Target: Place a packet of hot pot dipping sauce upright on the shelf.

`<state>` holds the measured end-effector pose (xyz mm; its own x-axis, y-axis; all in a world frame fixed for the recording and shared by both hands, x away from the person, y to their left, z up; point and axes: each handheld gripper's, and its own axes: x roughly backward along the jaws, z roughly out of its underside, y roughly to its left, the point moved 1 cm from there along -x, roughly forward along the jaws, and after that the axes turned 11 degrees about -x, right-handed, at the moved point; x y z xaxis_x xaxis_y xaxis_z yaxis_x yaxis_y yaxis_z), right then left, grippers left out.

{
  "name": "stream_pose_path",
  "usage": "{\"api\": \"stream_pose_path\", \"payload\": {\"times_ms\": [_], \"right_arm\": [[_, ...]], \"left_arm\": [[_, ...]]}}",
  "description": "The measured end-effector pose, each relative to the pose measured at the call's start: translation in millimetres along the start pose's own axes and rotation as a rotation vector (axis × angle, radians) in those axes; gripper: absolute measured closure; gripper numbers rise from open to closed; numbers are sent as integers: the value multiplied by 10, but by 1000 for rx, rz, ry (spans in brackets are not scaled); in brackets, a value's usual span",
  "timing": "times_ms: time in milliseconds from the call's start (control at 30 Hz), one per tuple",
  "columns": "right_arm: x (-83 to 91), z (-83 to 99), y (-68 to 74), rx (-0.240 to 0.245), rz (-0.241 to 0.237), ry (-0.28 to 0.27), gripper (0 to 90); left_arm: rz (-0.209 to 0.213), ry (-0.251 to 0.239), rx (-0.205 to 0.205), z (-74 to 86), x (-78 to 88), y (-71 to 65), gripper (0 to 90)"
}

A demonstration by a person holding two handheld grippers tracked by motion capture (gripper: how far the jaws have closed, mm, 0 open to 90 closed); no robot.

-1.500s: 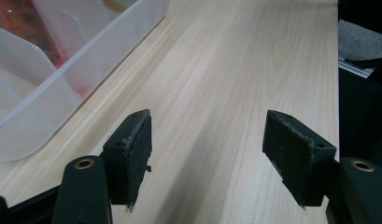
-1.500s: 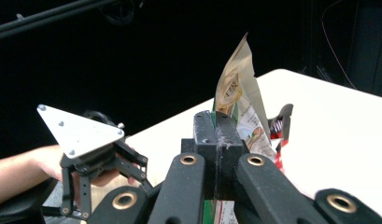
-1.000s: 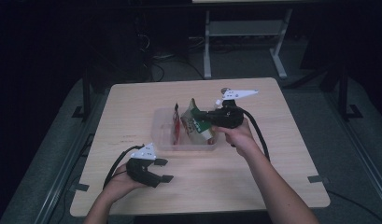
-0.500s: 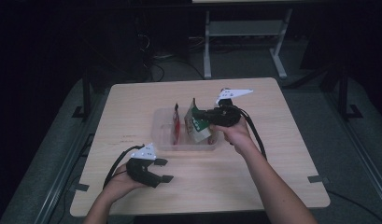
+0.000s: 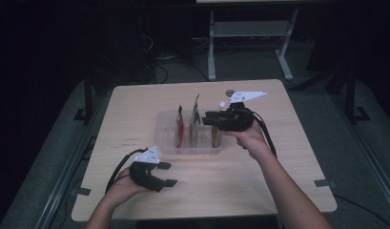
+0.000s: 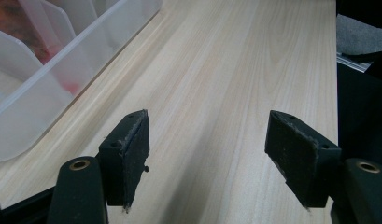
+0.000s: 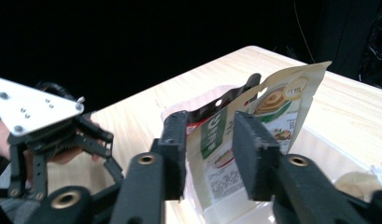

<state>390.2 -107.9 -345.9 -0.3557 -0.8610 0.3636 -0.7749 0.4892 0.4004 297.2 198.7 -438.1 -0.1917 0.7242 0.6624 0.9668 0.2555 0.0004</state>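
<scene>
A clear plastic bin with dividers stands mid-table. In it a green and cream pouch stands upright beside a red pouch. My right gripper hovers at the bin's right side, pointing left. Its jaws have just been opening. In the right gripper view the green pouch stands between the pads of my right gripper with small gaps either side. My left gripper rests on the table near the front left. Its jaws are wide apart over bare wood.
An orange packet lies in the bin's right compartment. The bin's wall is to the left of the left gripper. Bare tabletop stretches in front of the bin. A dark floor and a metal stand surround the table.
The green pouch went from tilted in the right jaws to upright in the bin. The right jaws spread apart. The left gripper stayed put.
</scene>
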Motion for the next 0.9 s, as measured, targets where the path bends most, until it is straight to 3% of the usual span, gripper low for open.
{"api": "stream_pose_path", "payload": {"times_ms": [233,467,900], "right_arm": [[122,25,119,41,16,44,521],[251,124,197,67,29,74,465],[464,392,275,92,46,70,429]], "left_arm": [[-7,7,6,1,28,0,299],[-21,13,17,1,68,-1,292],[-43,29,26,27,125,-6,273]]}}
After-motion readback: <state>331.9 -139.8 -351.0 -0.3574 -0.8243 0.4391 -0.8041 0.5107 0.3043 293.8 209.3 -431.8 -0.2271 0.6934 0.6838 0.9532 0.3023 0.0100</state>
